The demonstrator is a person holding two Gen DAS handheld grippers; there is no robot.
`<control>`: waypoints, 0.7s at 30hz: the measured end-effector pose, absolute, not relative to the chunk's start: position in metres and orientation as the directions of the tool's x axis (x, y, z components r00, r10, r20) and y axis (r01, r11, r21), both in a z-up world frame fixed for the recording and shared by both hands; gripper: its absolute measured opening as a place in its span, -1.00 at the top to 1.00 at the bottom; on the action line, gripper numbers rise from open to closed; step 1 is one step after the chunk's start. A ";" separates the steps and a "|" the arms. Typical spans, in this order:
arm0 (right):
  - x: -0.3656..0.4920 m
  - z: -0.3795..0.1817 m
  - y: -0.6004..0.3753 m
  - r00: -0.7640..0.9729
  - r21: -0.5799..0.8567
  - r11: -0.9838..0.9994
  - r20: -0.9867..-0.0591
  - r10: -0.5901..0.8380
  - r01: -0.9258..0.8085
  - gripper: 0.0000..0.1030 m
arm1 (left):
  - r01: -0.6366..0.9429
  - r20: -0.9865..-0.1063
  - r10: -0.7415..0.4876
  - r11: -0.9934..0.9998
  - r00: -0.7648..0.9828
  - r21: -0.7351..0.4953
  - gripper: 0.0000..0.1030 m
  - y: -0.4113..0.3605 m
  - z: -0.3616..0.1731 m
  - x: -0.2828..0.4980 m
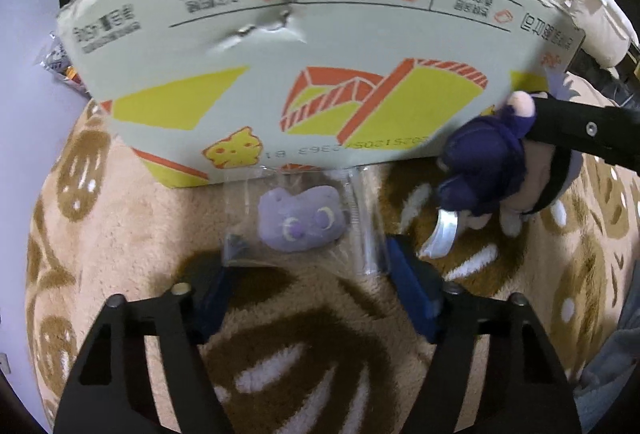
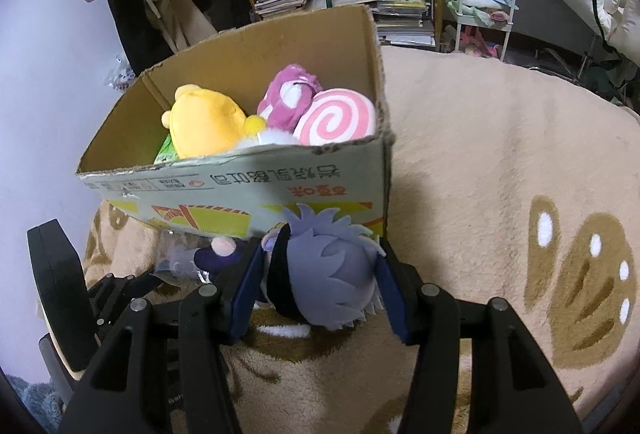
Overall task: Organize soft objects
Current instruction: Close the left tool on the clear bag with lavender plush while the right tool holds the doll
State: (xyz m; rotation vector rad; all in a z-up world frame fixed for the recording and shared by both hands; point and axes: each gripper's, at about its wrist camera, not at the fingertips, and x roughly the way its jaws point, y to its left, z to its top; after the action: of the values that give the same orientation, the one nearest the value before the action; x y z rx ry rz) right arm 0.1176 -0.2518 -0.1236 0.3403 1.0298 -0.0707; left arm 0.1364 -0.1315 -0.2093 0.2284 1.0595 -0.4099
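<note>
Mid-task, two pickups running in parallel. The right gripper was clamped on the head of a plush doll with spiky lavender hair and a dark purple outfit, pads pressing either side, doll clear of the patterned rug and hanging just in front of the cardboard box. In the left wrist view the same doll hung off the right gripper's black finger, near the box's printed front wall. The box already held a yellow plush, a magenta plush and a pink swirl cushion. The left gripper sat low over a small lilac cat-face plush sealed in a clear bag, lying on the rug right against the box base; the jaws stood either side of the bag's near edge, partly closed, and I couldn't tell whether the pads had bitten the plastic yet. Next, by my read: right needs to lift the doll over the near rim and release inside, where free space looks to be on the left. Left needs to finish closing on the bag, which looks slippery, so a grip on the plush body seems safer than on the film.
</note>
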 end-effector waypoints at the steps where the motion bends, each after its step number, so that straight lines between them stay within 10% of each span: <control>1: 0.117 -0.123 -0.252 0.520 0.243 0.945 -0.849 0.098 0.219 -0.12 | 0.431 -0.880 -0.218 0.902 0.423 -0.016 -0.26 -0.131 -0.209 0.136; 21: 0.119 -0.131 -0.250 0.492 0.246 0.945 -0.863 0.113 0.216 -0.12 | 0.398 -0.879 -0.270 0.912 0.393 -0.102 0.07 -0.102 -0.187 0.133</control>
State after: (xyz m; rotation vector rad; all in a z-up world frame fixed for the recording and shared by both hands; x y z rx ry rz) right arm 0.1190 -0.2500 -0.1307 0.3442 1.0609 -0.0639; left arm 0.1332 -0.1017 -0.1868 0.1321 1.0879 -0.4252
